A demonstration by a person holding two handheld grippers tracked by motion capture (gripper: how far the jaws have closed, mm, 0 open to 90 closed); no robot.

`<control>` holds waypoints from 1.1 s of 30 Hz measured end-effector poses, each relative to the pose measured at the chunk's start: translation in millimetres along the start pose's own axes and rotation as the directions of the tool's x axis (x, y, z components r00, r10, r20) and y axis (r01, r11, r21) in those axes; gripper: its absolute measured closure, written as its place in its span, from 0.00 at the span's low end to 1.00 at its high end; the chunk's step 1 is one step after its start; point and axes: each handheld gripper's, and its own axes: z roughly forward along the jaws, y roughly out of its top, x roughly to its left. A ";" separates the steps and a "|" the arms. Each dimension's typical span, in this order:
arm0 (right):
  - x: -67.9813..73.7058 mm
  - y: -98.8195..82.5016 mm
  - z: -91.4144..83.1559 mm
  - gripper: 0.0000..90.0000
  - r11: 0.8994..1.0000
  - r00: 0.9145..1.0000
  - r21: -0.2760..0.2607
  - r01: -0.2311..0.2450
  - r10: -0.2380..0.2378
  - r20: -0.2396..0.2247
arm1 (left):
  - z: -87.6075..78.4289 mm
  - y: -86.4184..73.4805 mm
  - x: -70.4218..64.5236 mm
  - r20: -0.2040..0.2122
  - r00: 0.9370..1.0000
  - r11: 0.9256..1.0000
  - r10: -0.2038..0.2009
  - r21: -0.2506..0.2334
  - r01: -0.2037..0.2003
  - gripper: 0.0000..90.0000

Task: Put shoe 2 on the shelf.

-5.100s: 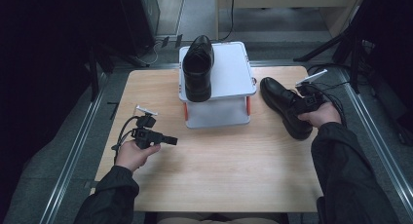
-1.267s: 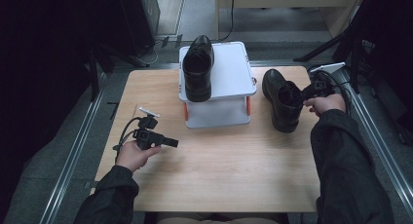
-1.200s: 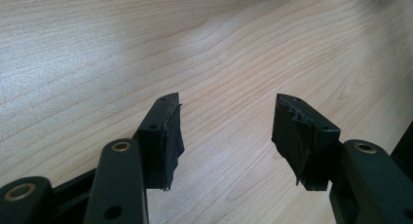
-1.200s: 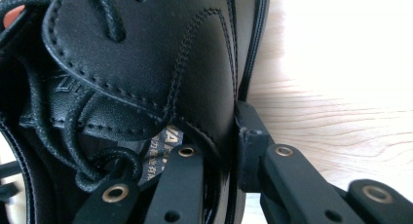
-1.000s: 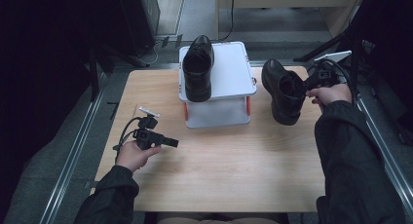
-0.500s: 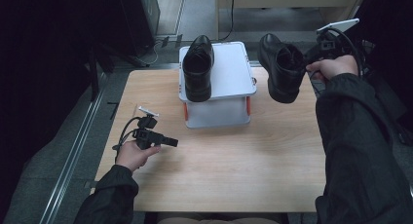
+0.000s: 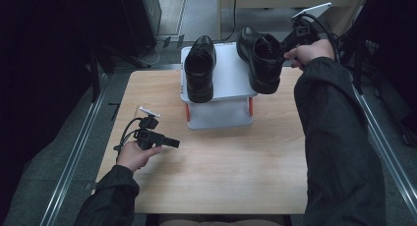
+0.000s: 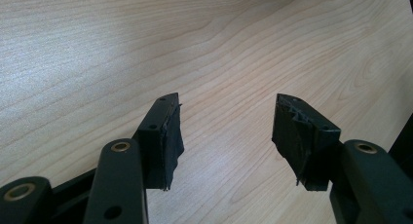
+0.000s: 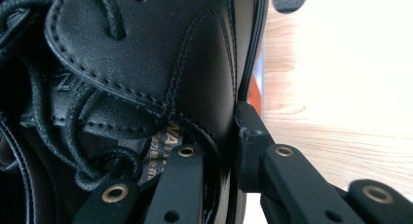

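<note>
Dark floor and metal rails surround a pale wooden tabletop (image 7: 216,177), which carries a white box-shaped stand (image 7: 221,96) with orange feet near its far edge. One black lace-up shoe (image 7: 200,73) lies on the left half of the stand's top, toe pointing away from the person.

At the far right, the right gripper (image 7: 287,42) holds a second black shoe (image 7: 259,59) in the air over the right side of the stand, its heel hanging past the stand's near right corner. In the right gripper view the jaws are clamped on the side wall of this shoe at its opening: one jaw sits inside by the laces and tongue label, the other presses against the outer leather. The person's right sleeve (image 7: 334,137) stretches up across the right side of the tabletop.

On the left, the left gripper (image 7: 169,143) rests low over the bare tabletop, well apart from the stand, pointing toward the right. In the left gripper view its jaws stand wide apart with only wood grain between them.
</note>
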 end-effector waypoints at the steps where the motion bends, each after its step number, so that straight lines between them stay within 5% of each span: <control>1: 3.2 1.2 3.8 0.92 1.000 1.000 0.005 0.004 -0.005 0.003 | -0.2 0.6 0.7 -0.001 1.000 1.000 0.007 0.007 -0.007 0.48; 14: 38.1 12.3 46.7 0.92 0.997 0.998 0.063 0.050 -0.053 0.044 | -2.4 1.6 -0.6 0.002 1.000 1.000 0.010 -0.006 -0.010 0.48; 33: 79.0 -2.9 68.9 0.83 0.994 0.988 0.049 0.102 -0.107 0.113 | -3.1 3.4 -1.9 0.005 1.000 1.000 0.019 -0.007 -0.019 0.48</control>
